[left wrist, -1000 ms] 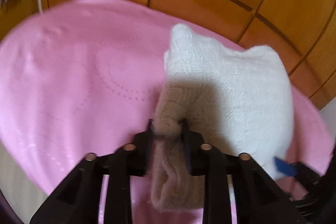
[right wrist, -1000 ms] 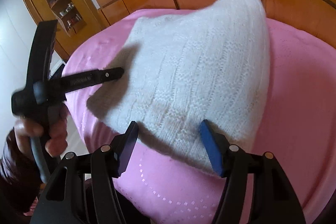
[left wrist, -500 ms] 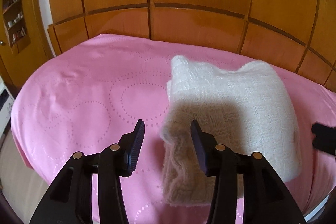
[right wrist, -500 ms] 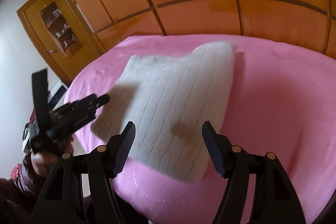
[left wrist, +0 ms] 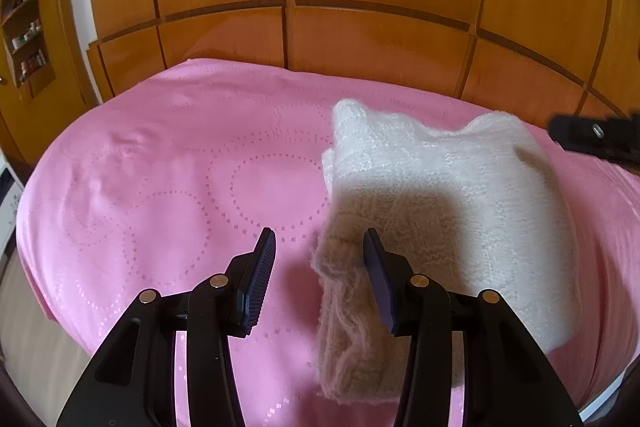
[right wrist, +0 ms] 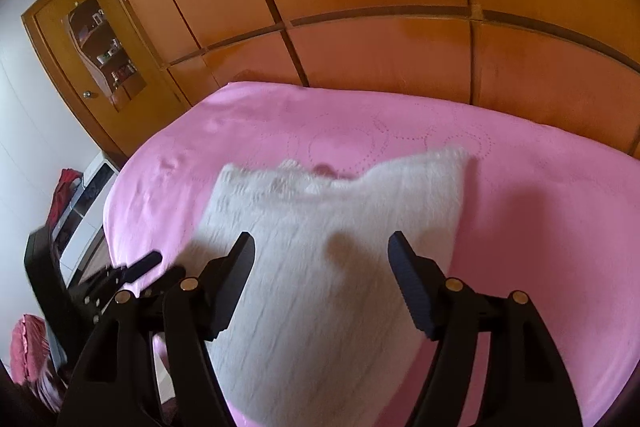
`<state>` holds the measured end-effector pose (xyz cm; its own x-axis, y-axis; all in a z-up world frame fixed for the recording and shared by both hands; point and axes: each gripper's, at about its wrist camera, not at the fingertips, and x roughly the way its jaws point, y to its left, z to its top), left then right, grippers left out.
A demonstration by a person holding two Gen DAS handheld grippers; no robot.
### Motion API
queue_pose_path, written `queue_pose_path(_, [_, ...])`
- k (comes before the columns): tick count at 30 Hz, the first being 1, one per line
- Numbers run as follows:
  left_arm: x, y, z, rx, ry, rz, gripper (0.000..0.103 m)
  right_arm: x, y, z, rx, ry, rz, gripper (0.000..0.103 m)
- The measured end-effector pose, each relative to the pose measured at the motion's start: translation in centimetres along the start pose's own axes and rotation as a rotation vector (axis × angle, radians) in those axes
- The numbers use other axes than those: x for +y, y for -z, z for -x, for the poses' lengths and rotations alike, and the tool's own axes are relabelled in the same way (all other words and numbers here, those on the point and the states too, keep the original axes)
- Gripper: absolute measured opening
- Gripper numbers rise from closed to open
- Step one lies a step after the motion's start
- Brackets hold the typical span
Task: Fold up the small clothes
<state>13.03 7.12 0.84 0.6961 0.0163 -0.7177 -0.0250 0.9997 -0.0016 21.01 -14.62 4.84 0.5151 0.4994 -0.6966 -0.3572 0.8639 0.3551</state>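
Note:
A folded white knit garment (left wrist: 440, 195) lies on the pink bed cover (left wrist: 160, 187). My left gripper (left wrist: 319, 235) hovers over its fuzzy near-left corner. Its jaws are opening and the pads do not press on the knit, though the corner lies beneath the gap. In the right wrist view the same garment (right wrist: 320, 307) lies below my right gripper (right wrist: 321, 241), whose jaws are opening wide with nothing gripped. The right gripper's tip (left wrist: 592, 139) shows at the far right of the left wrist view. The left gripper (right wrist: 132, 273) appears at the bed's left edge.
Wooden wardrobe panels (left wrist: 360, 27) rise right behind the bed. A glass-door cabinet (right wrist: 104, 55) stands at the left. White furniture (right wrist: 88, 211) and red cloth (right wrist: 64, 187) sit beside the bed's left edge. Bare pink cover (right wrist: 540, 227) spreads around the garment.
The left gripper let go of the garment's corner and drew back with its jaws apart. The right gripper rose and pulled away from the garment, widening its jaws.

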Motion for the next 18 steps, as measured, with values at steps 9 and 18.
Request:
queue_pose_path(9, [0.6,0.8,-2.9,0.058,0.075,0.011,0.055,-1.8,-0.6,-6.4,0.070,0.067,0.003,0.078])
queue_pose_path(18, [3.5,1.3,-4.9,0.068,0.303,0.065,0.055,-7.3,4.3,-1.5,-0.013,-0.133,-0.216,0.099])
